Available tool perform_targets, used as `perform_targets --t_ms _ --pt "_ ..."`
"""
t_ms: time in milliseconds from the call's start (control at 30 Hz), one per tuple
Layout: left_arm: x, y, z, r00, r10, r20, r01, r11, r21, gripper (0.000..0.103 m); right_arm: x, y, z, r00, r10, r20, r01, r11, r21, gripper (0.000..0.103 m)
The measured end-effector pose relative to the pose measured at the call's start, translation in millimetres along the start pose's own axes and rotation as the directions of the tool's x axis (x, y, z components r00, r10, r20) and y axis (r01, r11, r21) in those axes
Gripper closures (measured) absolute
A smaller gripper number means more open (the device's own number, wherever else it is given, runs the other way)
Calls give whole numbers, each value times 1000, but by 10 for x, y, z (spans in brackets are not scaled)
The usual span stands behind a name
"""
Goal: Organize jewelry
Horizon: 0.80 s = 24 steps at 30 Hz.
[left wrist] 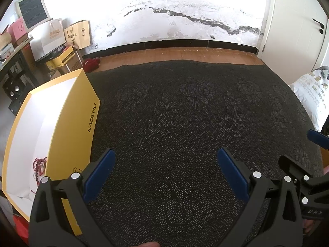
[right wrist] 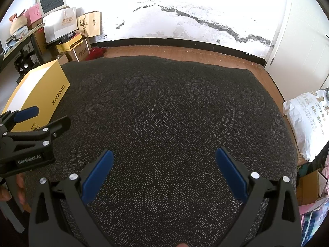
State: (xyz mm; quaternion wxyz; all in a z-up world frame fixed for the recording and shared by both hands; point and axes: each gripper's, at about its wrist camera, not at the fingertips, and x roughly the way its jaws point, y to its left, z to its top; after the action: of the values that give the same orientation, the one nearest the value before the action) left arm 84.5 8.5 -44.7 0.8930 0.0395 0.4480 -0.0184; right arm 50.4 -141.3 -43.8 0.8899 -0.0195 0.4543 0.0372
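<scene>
- Left wrist view: the left gripper (left wrist: 164, 154) hangs over the dark cloth (left wrist: 185, 113), tongs apart, holding nothing. Red beaded jewelry (left wrist: 39, 167) lies inside the yellow box (left wrist: 82, 107) at the cloth's left edge.
- Right wrist view: the right gripper (right wrist: 163, 154) has its tongs apart too, empty, over the cloth.

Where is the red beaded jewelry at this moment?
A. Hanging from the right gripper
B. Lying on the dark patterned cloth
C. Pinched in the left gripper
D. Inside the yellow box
D. The red beaded jewelry lies on the white lining inside the yellow box, while the left gripper and the right gripper are both open and hold nothing over the dark patterned cloth.
</scene>
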Motion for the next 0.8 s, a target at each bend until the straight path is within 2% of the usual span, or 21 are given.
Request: perform_targets --t_ms 800 --pt "-6 -24 12 1000 3 4 -3 1000 13 6 -3 -3 -1 1000 -3 5 3 1000 3 7"
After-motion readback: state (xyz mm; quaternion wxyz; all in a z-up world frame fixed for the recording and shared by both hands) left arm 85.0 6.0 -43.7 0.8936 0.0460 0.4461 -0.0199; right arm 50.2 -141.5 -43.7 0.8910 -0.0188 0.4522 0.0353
